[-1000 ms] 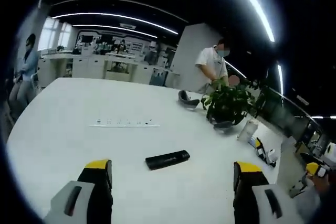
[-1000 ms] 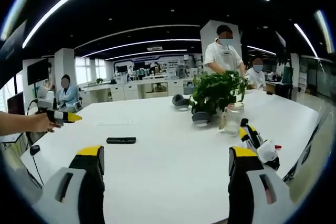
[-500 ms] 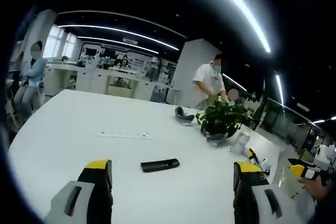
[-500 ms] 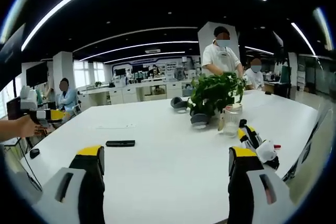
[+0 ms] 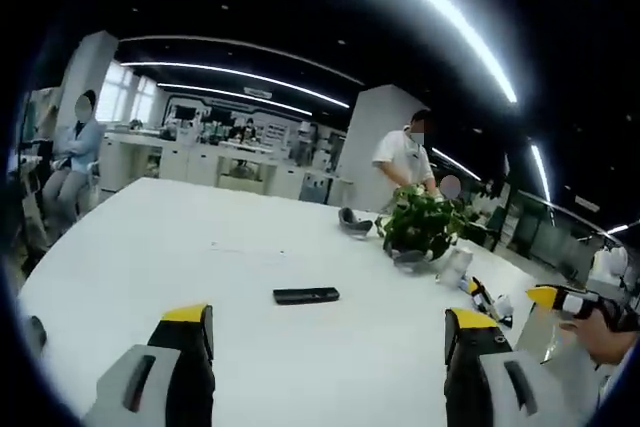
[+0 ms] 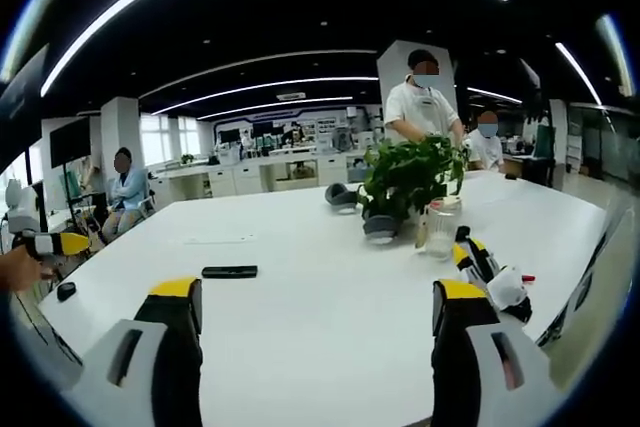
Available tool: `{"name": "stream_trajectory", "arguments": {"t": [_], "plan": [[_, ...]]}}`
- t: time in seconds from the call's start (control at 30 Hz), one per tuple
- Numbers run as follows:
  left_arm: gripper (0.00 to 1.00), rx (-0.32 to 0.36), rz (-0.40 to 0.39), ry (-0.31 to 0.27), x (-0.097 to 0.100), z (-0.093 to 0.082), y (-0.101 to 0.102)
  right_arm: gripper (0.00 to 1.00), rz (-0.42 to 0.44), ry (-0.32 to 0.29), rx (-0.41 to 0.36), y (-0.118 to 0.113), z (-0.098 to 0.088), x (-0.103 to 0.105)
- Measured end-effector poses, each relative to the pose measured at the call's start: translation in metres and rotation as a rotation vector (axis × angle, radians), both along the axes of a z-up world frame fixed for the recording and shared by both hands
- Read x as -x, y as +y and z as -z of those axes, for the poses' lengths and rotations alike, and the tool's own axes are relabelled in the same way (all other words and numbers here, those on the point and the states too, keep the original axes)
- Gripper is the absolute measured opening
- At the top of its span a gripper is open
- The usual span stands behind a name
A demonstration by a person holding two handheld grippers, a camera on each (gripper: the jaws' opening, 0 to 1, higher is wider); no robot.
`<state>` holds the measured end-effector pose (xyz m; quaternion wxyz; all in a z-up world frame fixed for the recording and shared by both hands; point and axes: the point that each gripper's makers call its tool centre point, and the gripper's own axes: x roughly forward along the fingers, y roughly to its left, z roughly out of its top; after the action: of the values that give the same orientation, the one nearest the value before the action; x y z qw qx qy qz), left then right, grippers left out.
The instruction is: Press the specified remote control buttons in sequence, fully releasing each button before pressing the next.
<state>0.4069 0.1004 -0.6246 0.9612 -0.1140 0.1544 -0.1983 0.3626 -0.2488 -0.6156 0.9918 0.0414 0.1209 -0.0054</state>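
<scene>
Black remote control lies flat mid-table on the white table, well clear of both hand-held grippers, left hand-held gripper and right hand-held gripper each with jaws wide and holding nothing, potted plant and glass jar toward the table's far right side.

A big white worktop holds a green plant in a pot. A clear jar stands just beside the plant. A person in a white shirt stands behind it. Another person sits at the far side.
</scene>
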Motion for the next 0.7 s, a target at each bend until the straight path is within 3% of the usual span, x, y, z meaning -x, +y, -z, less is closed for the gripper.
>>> {"name": "stream_trajectory", "arguments": {"t": [0.2,0.33,0.43,0.63,0.67,0.7], "plan": [[1.00,-0.005,-0.101,-0.036,0.023,-0.002,0.020,0.98,0.001,0.006,0.008,0.000,0.001,0.000],[1.00,-0.049,-0.132,-0.012,0.032,0.009,0.027,0.98,0.003,0.002,0.007,-0.001,0.000,0.000],[1.00,-0.143,-0.155,-0.033,0.036,0.008,0.035,0.97,0.008,0.005,0.006,-0.002,0.001,0.000],[1.00,-0.092,-0.181,-0.019,0.044,0.010,0.030,0.97,0.008,0.011,0.012,-0.001,0.001,0.000],[1.00,-0.102,-0.189,-0.032,0.043,0.011,0.032,0.98,0.009,0.011,0.015,-0.002,0.001,0.000],[1.00,-0.173,-0.186,-0.043,0.040,0.012,0.036,0.98,0.011,0.011,0.017,-0.002,0.001,0.000]]}}
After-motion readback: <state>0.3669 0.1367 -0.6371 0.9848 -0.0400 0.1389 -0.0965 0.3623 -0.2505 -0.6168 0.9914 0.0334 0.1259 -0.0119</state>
